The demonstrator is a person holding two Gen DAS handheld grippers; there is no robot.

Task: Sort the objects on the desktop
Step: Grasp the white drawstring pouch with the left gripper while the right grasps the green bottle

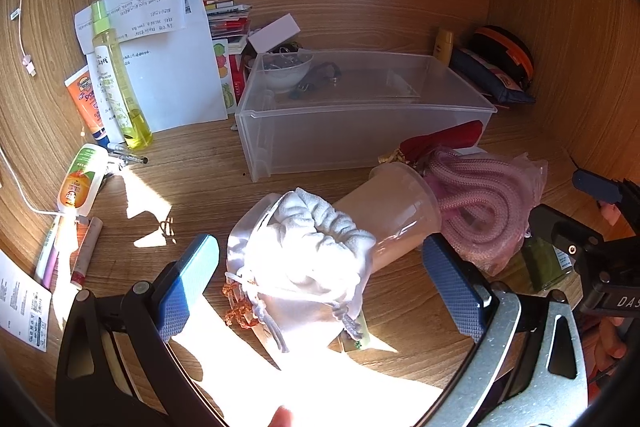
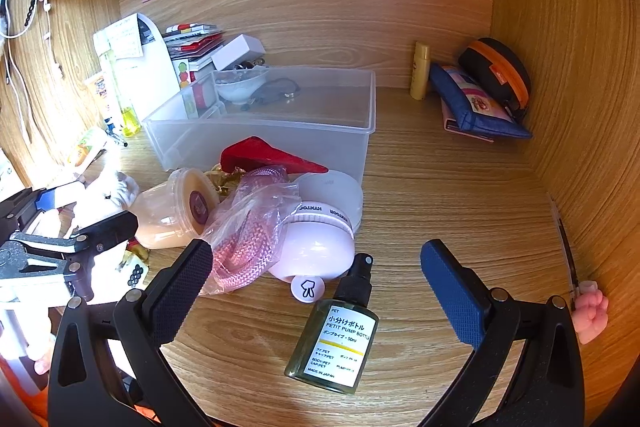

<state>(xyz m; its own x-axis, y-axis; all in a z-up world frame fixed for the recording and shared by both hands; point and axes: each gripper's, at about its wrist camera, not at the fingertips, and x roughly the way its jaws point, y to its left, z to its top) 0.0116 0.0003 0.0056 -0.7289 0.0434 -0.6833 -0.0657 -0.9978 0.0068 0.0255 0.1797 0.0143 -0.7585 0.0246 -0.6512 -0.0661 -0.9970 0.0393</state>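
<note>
My left gripper (image 1: 320,279) is open, its jaws on either side of a white drawstring pouch (image 1: 304,259) lying on the desk in bright sun. Behind the pouch lie a translucent lidded jar (image 1: 396,211) on its side and a pink rope in a plastic bag (image 1: 480,203). My right gripper (image 2: 316,279) is open around a small green pump bottle (image 2: 336,339) lying flat with its black spray head pointing away. A clear plastic bin (image 2: 280,131) stands behind, holding a white bowl (image 2: 240,87) and a grey item.
A white round container (image 2: 320,227) and a red cloth (image 2: 272,157) lie by the bin. Bottles and tubes (image 1: 108,75) and pens stand at the left, pouches (image 2: 480,99) and a yellow tube at the back right. Wooden walls enclose the desk on three sides.
</note>
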